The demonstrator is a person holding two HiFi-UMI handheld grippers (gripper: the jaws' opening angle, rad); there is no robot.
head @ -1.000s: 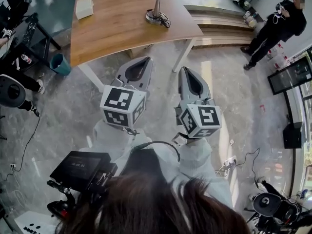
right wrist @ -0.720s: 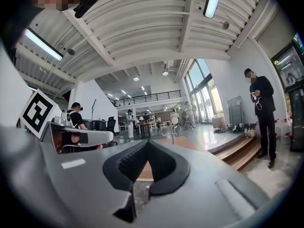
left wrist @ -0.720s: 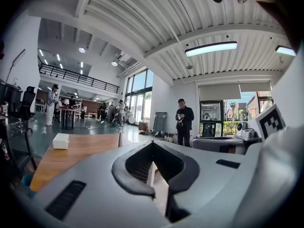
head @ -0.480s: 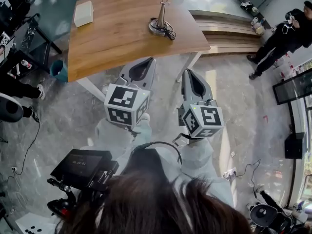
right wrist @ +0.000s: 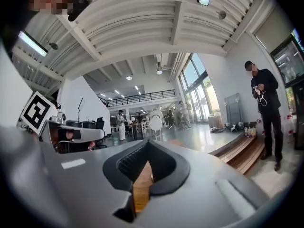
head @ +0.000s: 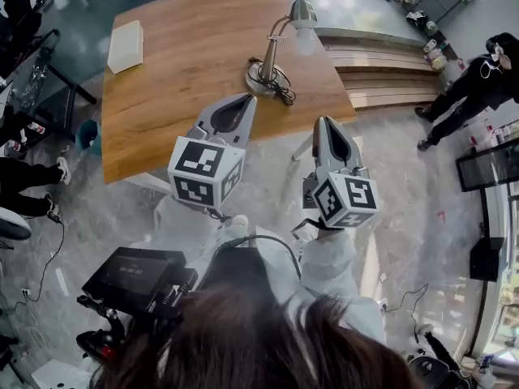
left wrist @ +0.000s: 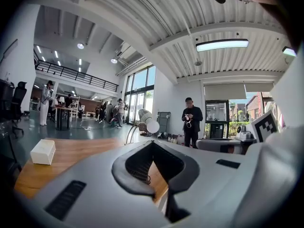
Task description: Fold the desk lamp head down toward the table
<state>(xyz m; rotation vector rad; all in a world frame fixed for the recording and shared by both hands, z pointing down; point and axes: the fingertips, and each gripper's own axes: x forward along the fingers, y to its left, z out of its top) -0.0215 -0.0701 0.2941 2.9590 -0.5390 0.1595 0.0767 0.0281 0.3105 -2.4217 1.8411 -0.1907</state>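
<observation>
Head view, with both gripper views. The wooden table (head: 186, 71) fills the far middle of the scene, and its near edge runs slantwise from near left to far right. The lamp (head: 272, 51) stands upright on the right part of the table. Its round base (head: 263, 78) is near the right edge with a dark cord (head: 285, 96) coiled beside it, and its head (head: 303, 12) is raised on a curved neck close to the far right corner. A white box (head: 126, 45) lies well apart, near the far left edge. Grey floor (head: 405, 209) lies open to the near and right of the table. Wooden steps (head: 381, 63) bound the floor on the far right, where a person in black (head: 478, 75) stands. A teal bin (head: 84, 134) sits just beside the table's near left corner. The left gripper (head: 246, 100) points toward the lamp base with its tip over the near table edge. The steep view does not show whether the tip is above the tabletop or short of it. Its jaws are closed tip to tip with nothing between them, and the lamp shows beyond, untouched. The right gripper (head: 323, 121) lies just near of the table's right corner, over bare floor. Its jaws are likewise pressed together and empty, well apart from the lamp.
</observation>
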